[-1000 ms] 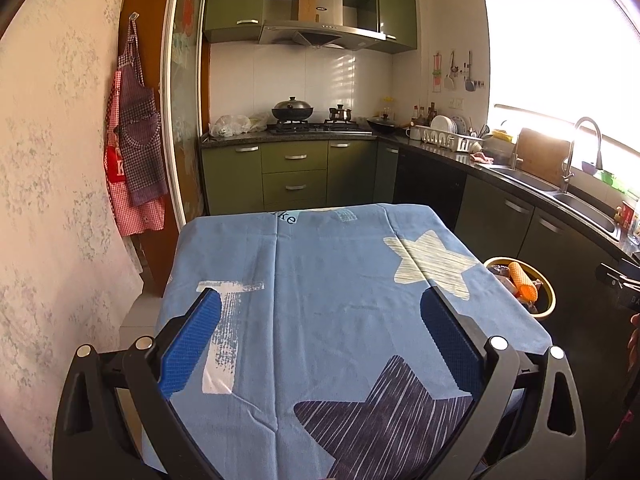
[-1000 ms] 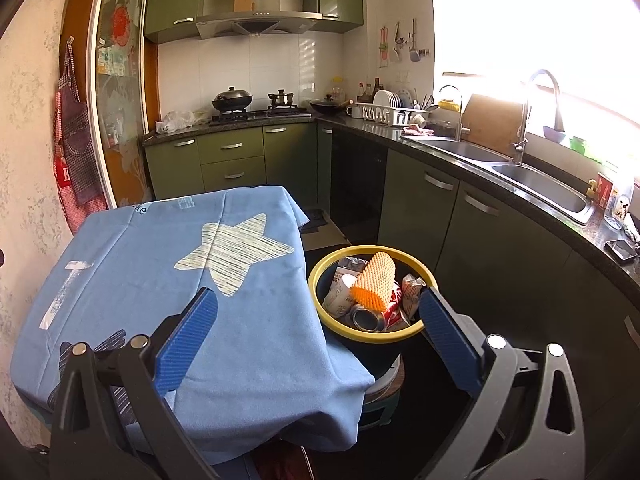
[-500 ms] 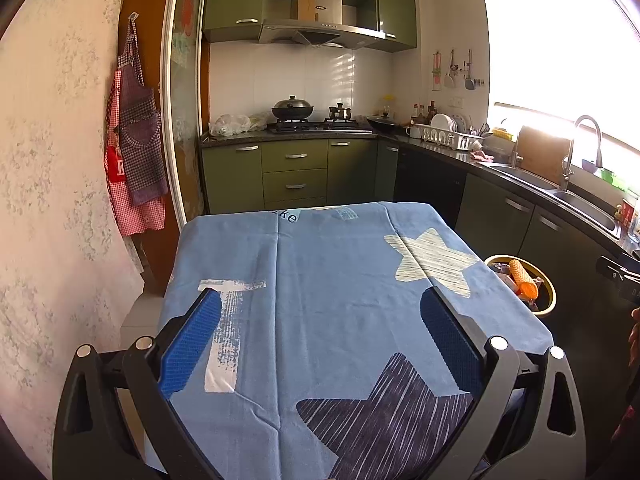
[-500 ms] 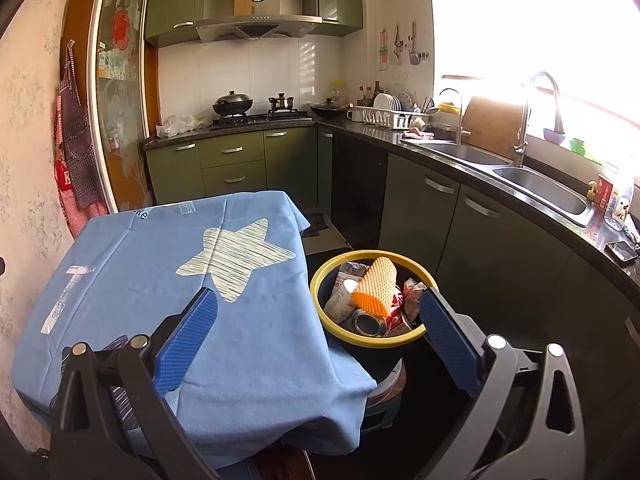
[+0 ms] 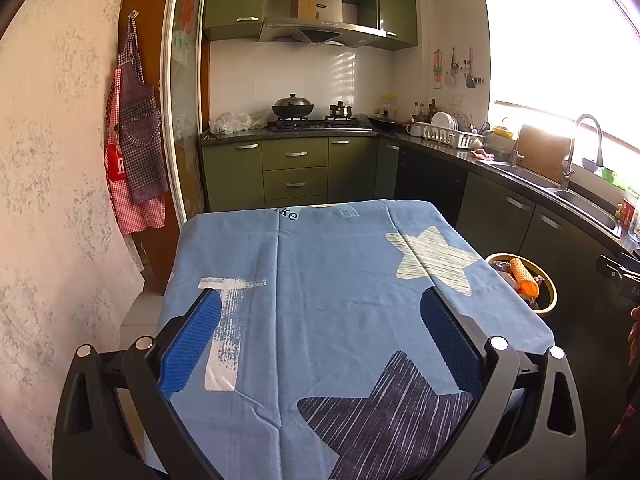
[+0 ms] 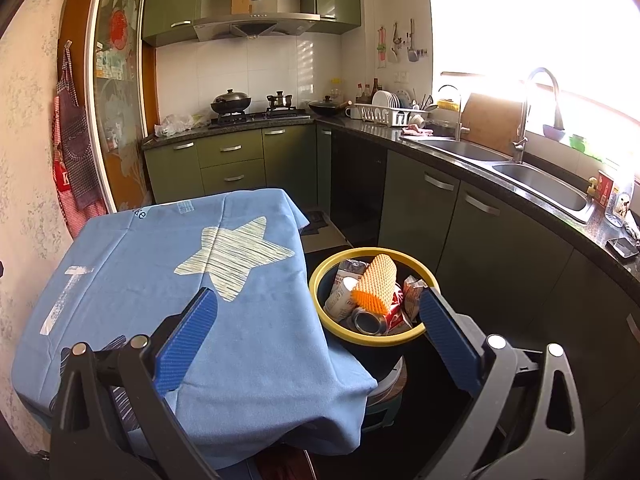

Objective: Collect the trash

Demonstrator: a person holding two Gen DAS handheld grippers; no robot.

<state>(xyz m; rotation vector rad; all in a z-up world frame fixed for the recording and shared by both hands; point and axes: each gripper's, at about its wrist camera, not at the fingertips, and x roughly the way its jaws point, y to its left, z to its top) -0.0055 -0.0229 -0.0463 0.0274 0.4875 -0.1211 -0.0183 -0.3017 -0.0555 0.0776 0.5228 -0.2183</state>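
Trash (image 6: 370, 300) fills your yellow-rimmed bin (image 6: 320, 292), just off the surface's (image 6: 132, 248) right edge: orange foam net, cartons, what looks like a crushed can | your left gripper (image 5: 320, 334) spread wide, empty, over the blue cloth | your right gripper (image 6: 318, 330) spread wide, empty, near the bin.

Window (image 6: 532, 20) glare blown out; fisheye edges curved, dark

Black gripper frames (image 5: 320, 336) — blue ribbed pads (image 6: 188, 336)
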